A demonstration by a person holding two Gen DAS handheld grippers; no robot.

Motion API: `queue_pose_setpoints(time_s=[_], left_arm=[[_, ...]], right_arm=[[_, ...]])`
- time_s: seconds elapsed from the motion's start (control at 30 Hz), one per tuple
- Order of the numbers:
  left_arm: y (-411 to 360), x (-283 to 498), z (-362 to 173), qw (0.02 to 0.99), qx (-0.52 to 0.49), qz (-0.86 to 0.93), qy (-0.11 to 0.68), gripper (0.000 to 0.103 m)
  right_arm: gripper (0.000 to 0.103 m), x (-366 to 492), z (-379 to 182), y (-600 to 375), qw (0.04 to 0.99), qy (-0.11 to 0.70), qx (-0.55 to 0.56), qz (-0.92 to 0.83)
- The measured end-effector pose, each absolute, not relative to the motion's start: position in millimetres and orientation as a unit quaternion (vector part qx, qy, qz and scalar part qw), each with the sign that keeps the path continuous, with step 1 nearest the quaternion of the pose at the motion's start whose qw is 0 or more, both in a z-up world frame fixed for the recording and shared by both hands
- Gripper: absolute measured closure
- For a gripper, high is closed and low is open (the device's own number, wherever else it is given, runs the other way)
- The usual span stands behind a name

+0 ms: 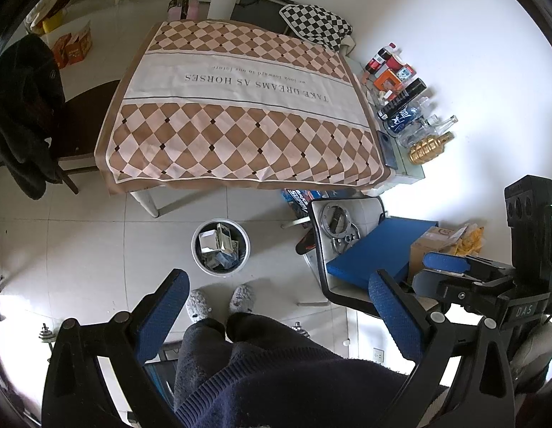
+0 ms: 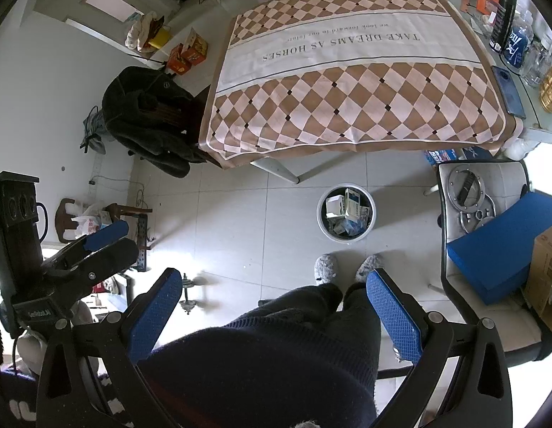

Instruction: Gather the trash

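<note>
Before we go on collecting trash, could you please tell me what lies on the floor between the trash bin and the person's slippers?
Only bare floor tile lies between the trash bin and the slippers; the right wrist view shows it.

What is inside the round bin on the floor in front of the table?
The round bin holds small cartons, white and blue, on crumpled wrappers. They cover its bottom, so anything deeper cannot be seen. Both grippers are open and empty.

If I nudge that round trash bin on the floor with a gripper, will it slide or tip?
The trash bin would probably slide rather than tip: it looks low and wide on smooth floor tiles. It likely feels light, since it holds mostly cartons and paper. Upright cartons may shift.
</note>
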State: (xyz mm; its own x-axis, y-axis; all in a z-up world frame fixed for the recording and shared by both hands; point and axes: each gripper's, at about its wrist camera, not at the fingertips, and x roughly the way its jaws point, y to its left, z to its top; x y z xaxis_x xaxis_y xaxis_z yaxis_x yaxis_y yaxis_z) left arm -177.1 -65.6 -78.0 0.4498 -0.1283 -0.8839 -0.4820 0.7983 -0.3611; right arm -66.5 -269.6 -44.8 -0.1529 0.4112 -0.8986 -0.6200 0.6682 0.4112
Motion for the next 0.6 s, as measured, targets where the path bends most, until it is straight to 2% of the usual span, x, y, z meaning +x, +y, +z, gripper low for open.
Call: queue_pose_setpoints(time_s=[0.6], left_arm=[[-73,-190,-79,0.801,-0.295,0.107,0.509,0.000]], right_arm=[[0.000,-79,-47,-283,0.640,0.650,-0.084,0.401]])
